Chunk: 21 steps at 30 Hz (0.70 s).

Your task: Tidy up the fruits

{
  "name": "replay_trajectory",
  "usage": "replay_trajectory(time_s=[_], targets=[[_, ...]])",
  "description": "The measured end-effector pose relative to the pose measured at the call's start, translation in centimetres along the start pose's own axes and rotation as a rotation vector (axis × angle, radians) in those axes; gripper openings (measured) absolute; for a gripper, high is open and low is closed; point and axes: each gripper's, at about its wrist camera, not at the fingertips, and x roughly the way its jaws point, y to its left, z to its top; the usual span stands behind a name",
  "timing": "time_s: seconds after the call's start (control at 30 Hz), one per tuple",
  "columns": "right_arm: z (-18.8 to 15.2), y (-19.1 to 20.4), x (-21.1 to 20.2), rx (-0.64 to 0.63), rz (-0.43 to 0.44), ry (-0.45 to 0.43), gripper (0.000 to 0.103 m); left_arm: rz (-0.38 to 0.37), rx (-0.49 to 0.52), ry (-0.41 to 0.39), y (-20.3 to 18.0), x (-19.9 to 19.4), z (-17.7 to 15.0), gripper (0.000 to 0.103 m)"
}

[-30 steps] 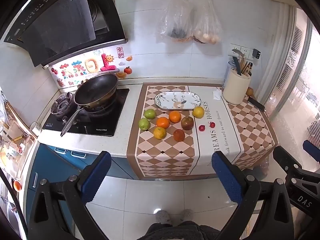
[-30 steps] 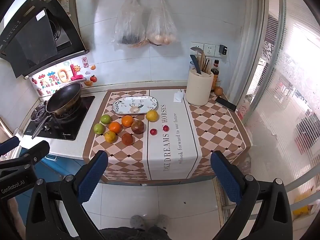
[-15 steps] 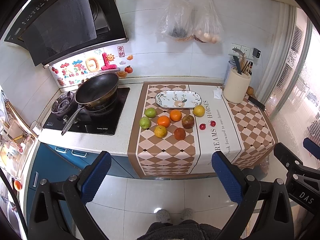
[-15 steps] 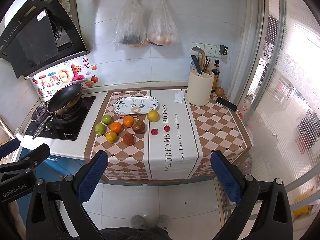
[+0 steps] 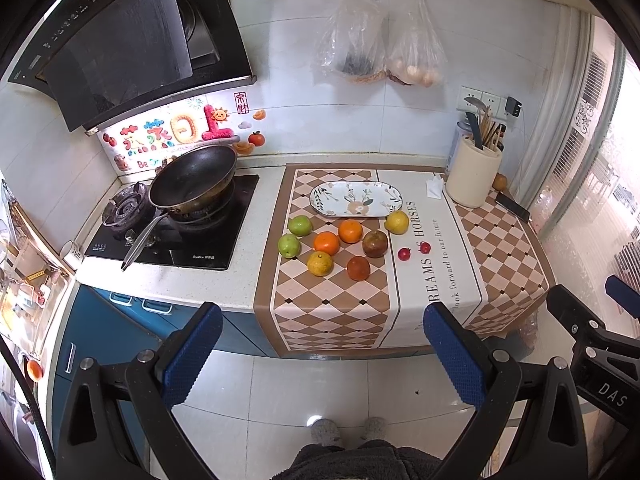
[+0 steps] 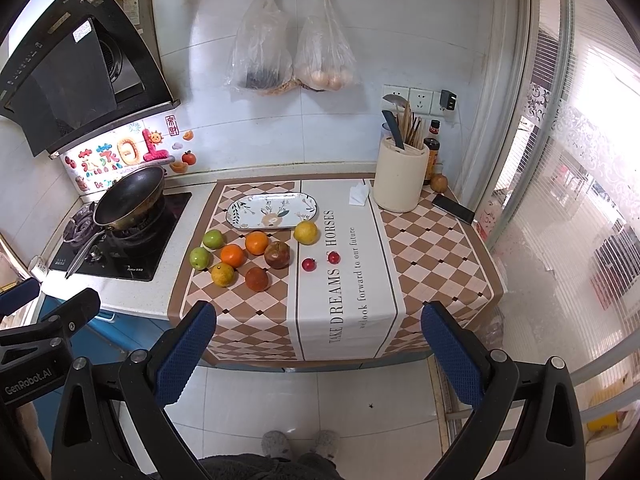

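Kitchen desk [image 5: 224, 288] w/ loose fruits [image 5: 326, 243] is seen ahead, well apart from both tools; left tool [image 5: 320, 354] & right tool [image 6: 316, 350] are held apart, empty; plate [image 5: 356, 199] lies just behind fruits.

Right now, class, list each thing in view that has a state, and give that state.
Left gripper: jaws open, holding nothing.
Right gripper: jaws open, holding nothing.
Oval plate: flat on the cloth, no fruit on it.
Wok: on the burner, empty.
Two plastic bags: hanging from the wall rail, filled.

black gripper frames [image 5: 324, 352], blue textured finger pads [image 5: 192, 354], silver screws, grey slippers [image 5: 346, 432]
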Motion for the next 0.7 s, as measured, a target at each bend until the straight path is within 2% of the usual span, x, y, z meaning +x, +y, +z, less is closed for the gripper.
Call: replay_trajectory(time_s=[0.7], targets=[[0.3,0.9,-0.3,0.001,0.008,0.002,0.103,-0.002,0.0,0.0,0.4,-0.5,-0.7,0.103]])
